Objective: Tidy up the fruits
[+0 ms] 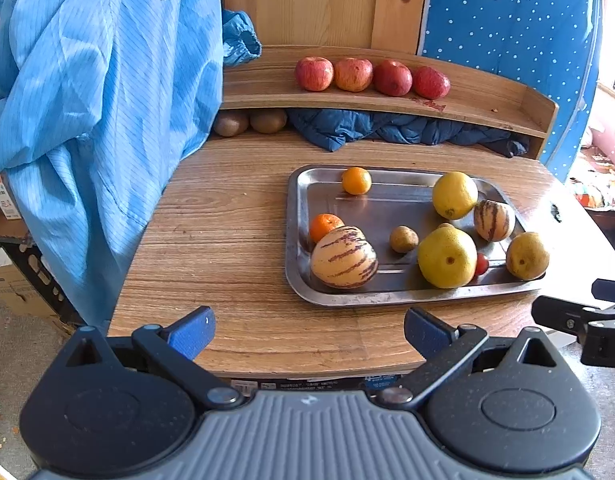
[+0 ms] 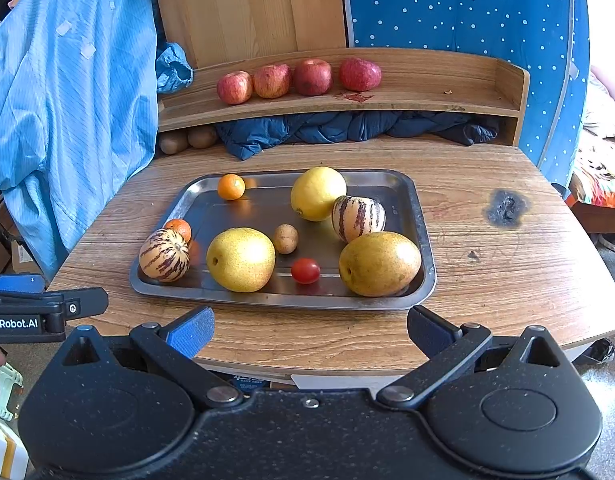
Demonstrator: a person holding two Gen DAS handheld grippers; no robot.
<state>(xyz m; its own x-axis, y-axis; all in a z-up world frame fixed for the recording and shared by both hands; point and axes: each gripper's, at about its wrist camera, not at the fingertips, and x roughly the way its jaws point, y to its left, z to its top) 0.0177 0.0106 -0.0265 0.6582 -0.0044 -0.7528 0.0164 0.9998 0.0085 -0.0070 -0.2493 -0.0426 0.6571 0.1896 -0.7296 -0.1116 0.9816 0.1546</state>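
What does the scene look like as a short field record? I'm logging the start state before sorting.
tray: metal tray on wooden table
on tray: two oranges, two striped melons, three yellow fruits, small brown fruit, red tomato
shelf: four red apples in a row
under shelf: two kiwis, dark blue cloth
left tool: open, empty
right tool: open, empty

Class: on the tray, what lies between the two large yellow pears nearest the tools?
A small red tomato and a small brown fruit, clearest in the right wrist view.
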